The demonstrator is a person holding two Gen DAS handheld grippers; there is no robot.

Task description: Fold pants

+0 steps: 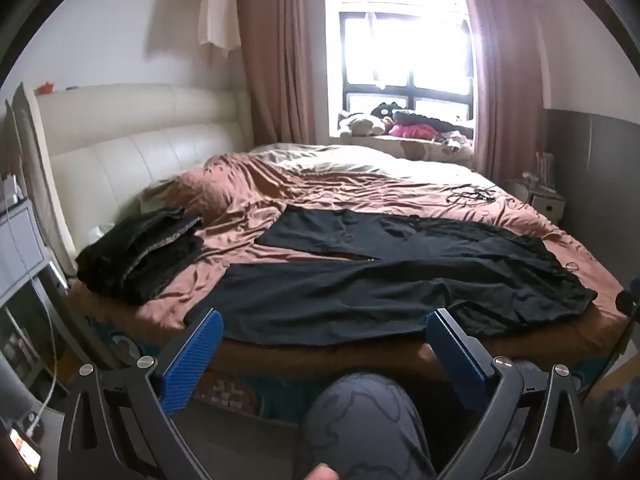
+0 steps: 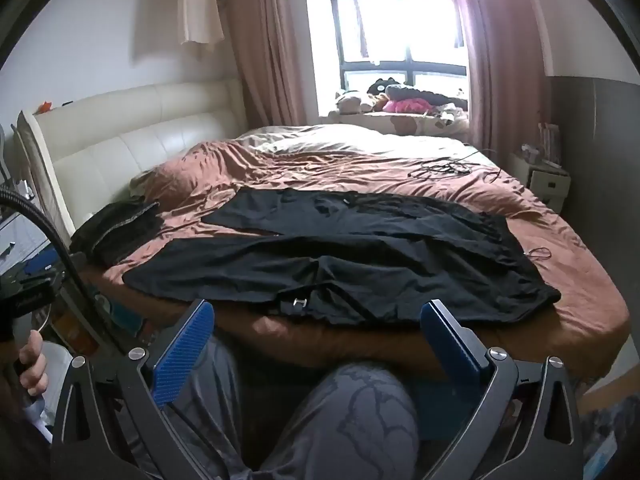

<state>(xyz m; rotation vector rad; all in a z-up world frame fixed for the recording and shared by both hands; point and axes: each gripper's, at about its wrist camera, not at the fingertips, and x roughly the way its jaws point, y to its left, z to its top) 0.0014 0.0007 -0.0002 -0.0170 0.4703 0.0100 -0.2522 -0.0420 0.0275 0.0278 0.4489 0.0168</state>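
Observation:
Black pants [image 1: 380, 276] lie spread flat across the near side of the bed, legs pointing left, waist to the right; they also show in the right wrist view [image 2: 360, 260], where a small metal clasp [image 2: 299, 302] sits near the front edge. My left gripper [image 1: 324, 326] is open and empty, held above the bed's front edge, short of the near pant leg. My right gripper [image 2: 318, 316] is open and empty, just in front of the pants' near edge.
A pile of folded dark clothes [image 1: 140, 248] lies at the bed's left, also in the right wrist view [image 2: 116, 228]. The brown sheet [image 1: 360, 188] is wrinkled. Cables [image 2: 444, 168] lie at the far right. My knees [image 2: 352, 412] are below the grippers. A cream headboard [image 1: 132, 140] stands left.

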